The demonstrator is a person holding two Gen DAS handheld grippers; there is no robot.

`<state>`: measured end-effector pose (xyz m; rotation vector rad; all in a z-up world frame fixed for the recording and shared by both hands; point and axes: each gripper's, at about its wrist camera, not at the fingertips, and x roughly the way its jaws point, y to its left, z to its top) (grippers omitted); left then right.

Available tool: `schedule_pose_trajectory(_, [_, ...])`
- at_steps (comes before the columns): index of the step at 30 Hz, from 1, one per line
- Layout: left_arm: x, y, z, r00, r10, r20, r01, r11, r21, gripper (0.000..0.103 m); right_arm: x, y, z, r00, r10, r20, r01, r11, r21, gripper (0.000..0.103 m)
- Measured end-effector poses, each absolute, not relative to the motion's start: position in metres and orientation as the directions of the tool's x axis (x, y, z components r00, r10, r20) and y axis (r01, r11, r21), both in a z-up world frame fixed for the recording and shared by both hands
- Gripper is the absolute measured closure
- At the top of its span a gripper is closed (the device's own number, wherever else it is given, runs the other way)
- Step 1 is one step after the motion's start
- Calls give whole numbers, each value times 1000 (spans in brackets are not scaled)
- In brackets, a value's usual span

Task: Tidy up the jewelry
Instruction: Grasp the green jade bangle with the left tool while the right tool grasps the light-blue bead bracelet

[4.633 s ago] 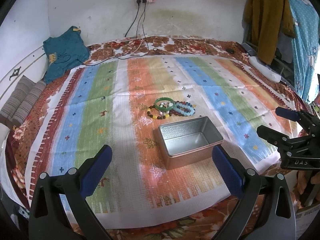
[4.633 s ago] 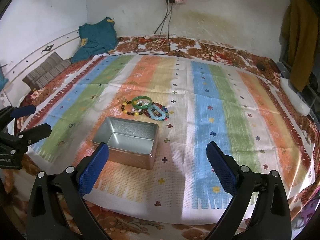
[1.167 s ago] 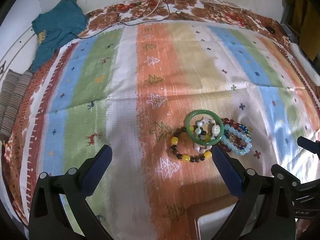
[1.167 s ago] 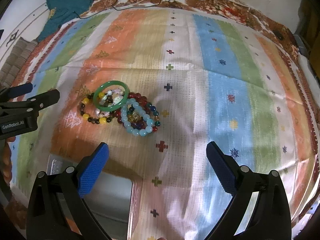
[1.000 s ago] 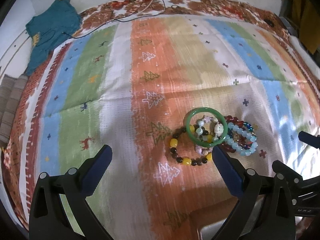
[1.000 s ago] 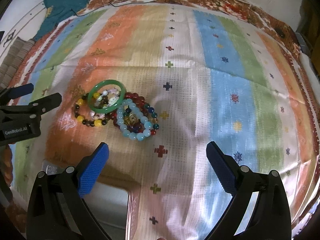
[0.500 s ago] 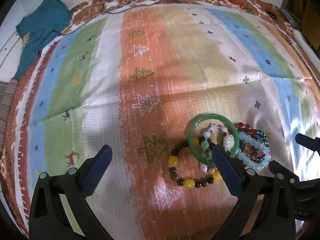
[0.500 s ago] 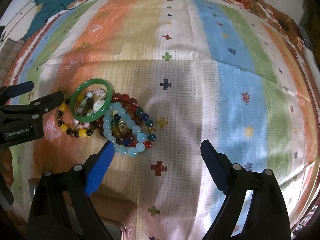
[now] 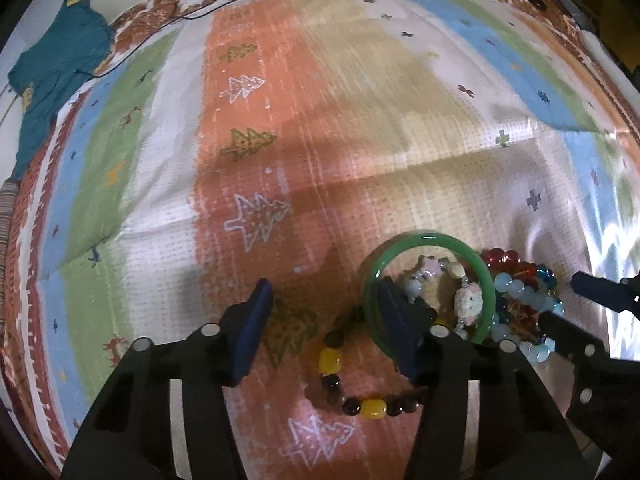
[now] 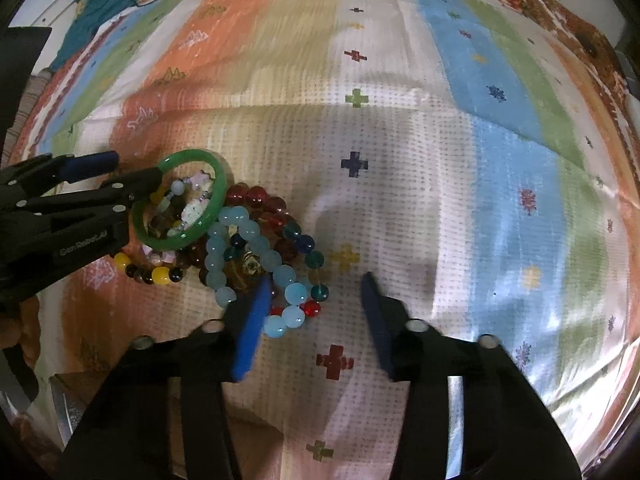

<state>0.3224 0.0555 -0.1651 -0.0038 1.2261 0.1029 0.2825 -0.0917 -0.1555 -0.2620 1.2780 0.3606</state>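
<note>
- Both tools have come down much closer to the jewelry pile than they were a second ago, and their blue pads, then spread wide, now stand far nearer each other.
- The left hand-held gripper [image 9: 322, 322] points steeply down at the striped cloth [image 9: 360, 120] and its jaws are closing; its right pad sits inside the green bangle [image 9: 478, 276], over the ring's near-left rim, while its left pad stands outside on bare orange cloth.
- The pads do not press that rim: a gap shows between the left pad and the ring.
- The bangle lies flat, resting on a pale charm bracelet [image 9: 466, 300] that shows through its middle, and overlapping the yellow-and-brown bead bracelet [image 9: 360, 394] just below it.
- The right hand-held gripper [image 10: 314, 316] is closing too; its left pad lies within the light-blue bead bracelet [image 10: 256, 246], near that loop's lower beads, and its right pad stands over bare cloth.
- Those beads lie between the pads, apparently not yet squeezed, though blur makes contact hard to judge.
- The light-blue loop lies on top of a red-and-teal bead bracelet [image 10: 276, 204], touching the bangle's right edge.
- The corner of a metal tin [image 10: 74, 404] shows at the lower left of the right wrist view, near the pile.
- A teal garment [image 9: 52, 68] lies at the cloth's far left corner.
</note>
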Motion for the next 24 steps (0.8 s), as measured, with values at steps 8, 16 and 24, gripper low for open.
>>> schedule_pose_trajectory(8, [325, 44, -167, 337, 19, -941, -42, 999, 5, 96, 279, -85, -160, 236, 119, -964, -435, 900, 4, 89])
schedule_pose_trajectory(16, [322, 43, -163, 351, 41, -935, -53, 998, 24, 97, 277, -88, -155, 257, 129, -958, -440, 898, 3, 91])
schedule_pose_trajectory(24, [305, 52, -141, 375, 64, -925, -88, 996, 33, 97, 265, -90, -125, 310, 179, -934, -461, 887, 17, 91])
